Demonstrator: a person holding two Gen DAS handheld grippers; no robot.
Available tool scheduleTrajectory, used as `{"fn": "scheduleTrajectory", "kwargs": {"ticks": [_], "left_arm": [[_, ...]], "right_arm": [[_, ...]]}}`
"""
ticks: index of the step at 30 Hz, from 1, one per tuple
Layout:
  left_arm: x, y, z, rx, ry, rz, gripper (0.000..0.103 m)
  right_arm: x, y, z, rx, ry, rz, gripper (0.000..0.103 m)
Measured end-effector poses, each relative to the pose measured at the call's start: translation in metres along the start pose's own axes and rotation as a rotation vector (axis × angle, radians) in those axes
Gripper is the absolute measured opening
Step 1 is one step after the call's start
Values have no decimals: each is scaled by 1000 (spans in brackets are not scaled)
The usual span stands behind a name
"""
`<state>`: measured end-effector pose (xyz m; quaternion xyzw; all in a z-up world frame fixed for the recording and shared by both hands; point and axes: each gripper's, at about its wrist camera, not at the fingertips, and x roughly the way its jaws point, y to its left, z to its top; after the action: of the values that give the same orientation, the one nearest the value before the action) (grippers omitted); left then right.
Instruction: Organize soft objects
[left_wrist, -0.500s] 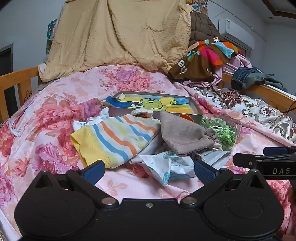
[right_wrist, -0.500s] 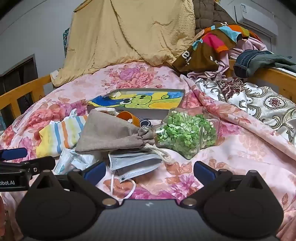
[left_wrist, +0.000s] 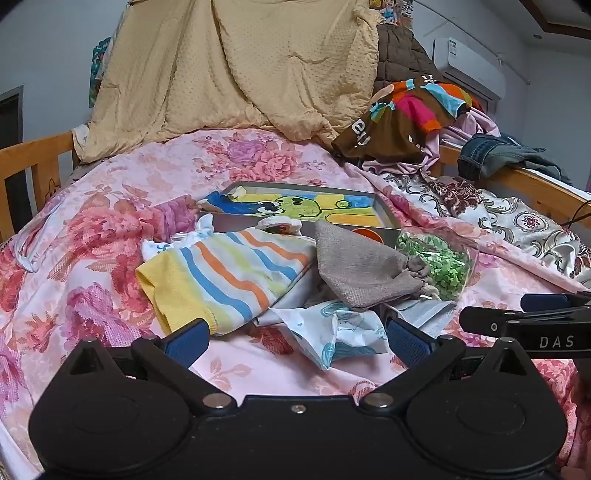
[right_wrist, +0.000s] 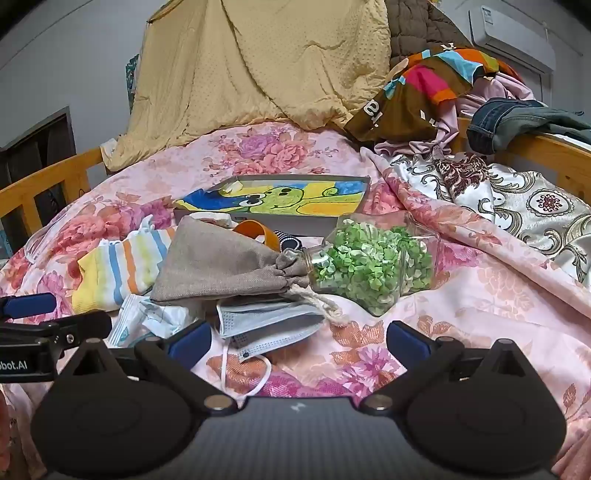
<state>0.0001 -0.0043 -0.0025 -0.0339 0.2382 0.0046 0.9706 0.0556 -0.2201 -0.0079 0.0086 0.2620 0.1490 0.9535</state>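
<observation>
Left wrist view: both grippers wide, pile untouched

Left wrist view, bottom of frame: your left gripper (left_wrist: 295, 338) stands spread wide, nothing between the blue pads (left_wrist: 186, 341). Just ahead at lower centre lies a crumpled printed cloth (left_wrist: 332, 332). Beyond it, centre left, the striped sock (left_wrist: 225, 282) lies flat on the floral bedsheet (left_wrist: 110, 258).

Right wrist view, bottom of frame: your right gripper (right_wrist: 299, 339) is equally spread and empty, with face masks (right_wrist: 266, 323) just ahead of its left pad. Above them sits the grey drawstring pouch (right_wrist: 221, 264), and at centre right a clear jar of green bits (right_wrist: 369, 266) touches the pouch's gathered mouth. A shallow box with a frog picture (right_wrist: 273, 199) sits behind the pile, upper centre.

Orientation:
- Sock: long axis runs lower left to upper right in the left view, yellow cuff nearest you.
- Pouch: long axis left to right in the right view, mouth pointing right toward the jar.

Risks, as judgement:
- Pouch overlaps the masks; grabbing the masks could drag the pouch and its cord (right_wrist: 317, 301) along.
- Tugging the pouch may roll the jar.
- Closing on the sock near its edge may pinch the bedsheet too.
</observation>
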Motion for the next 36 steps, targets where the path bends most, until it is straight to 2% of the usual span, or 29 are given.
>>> {"fn": "scheduleTrajectory", "kwargs": {"ticks": [7,36], "left_arm": [[-1,1,1,-9,0,-24,102],[0,4,0,-10,5,-24,102]], "right_arm": [[0,0,0,0,1,0,103],[0,0,-1,0,4,2,103]]}}
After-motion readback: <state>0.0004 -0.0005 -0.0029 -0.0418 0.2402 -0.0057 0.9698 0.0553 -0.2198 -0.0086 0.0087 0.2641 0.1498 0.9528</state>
